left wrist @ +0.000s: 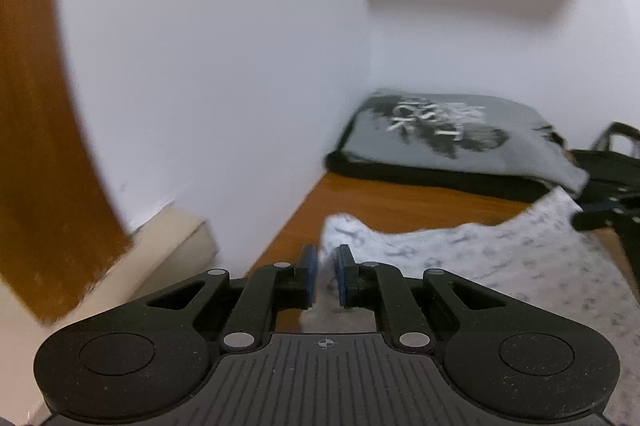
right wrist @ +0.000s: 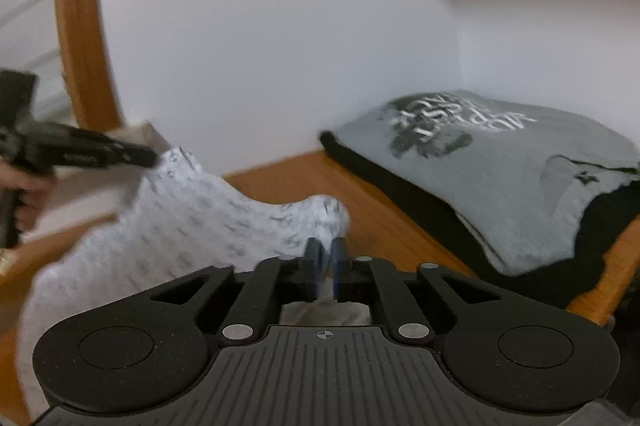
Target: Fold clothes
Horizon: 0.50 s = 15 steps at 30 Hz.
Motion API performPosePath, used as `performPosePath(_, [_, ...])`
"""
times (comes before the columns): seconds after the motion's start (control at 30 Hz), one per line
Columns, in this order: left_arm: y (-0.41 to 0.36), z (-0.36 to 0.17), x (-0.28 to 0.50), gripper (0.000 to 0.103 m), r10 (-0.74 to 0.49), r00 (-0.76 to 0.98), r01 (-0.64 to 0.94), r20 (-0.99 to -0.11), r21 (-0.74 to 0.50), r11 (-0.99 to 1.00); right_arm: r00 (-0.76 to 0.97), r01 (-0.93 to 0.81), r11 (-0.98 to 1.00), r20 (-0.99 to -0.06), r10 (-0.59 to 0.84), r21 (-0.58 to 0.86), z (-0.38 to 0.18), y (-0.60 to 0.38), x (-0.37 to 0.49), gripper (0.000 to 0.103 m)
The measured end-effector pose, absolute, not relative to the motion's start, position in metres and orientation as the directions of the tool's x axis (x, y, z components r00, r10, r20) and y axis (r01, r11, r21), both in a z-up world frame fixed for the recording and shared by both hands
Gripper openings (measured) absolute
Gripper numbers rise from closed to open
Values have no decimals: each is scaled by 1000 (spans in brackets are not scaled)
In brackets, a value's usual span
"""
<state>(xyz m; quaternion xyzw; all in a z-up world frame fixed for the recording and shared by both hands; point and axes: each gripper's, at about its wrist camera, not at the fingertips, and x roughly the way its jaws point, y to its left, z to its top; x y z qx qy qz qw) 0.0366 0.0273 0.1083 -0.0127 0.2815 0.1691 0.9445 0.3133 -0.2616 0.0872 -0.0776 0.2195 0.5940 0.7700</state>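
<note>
My left gripper (left wrist: 324, 276) and right gripper (right wrist: 326, 272) each pinch the blurred patterned garment (right wrist: 192, 209); its lower part is cut off.

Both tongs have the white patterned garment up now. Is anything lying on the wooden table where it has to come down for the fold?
Nothing visible does. The bare wooden table shows beyond the white patterned garment. The folded grey printed T-shirt on black clothing sits further back in the corner.
</note>
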Motion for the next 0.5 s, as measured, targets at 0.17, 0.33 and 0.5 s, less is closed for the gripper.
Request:
performPosePath(0.17, [15,102,26,28,344,773,-353,-533,89,931,239,-936,326,-438,867,135,84,-270,311,19])
performPosePath(0.33, [-1,94,21,28,272,788,-295,-552,48,954,193,-929,307,-440,877,207,84,-275,308,45])
performPosePath(0.5, [-1,75,16,28,256,771,-297,-583,27,954,128,-924,277,-467,875,265,85,-259,305,47])
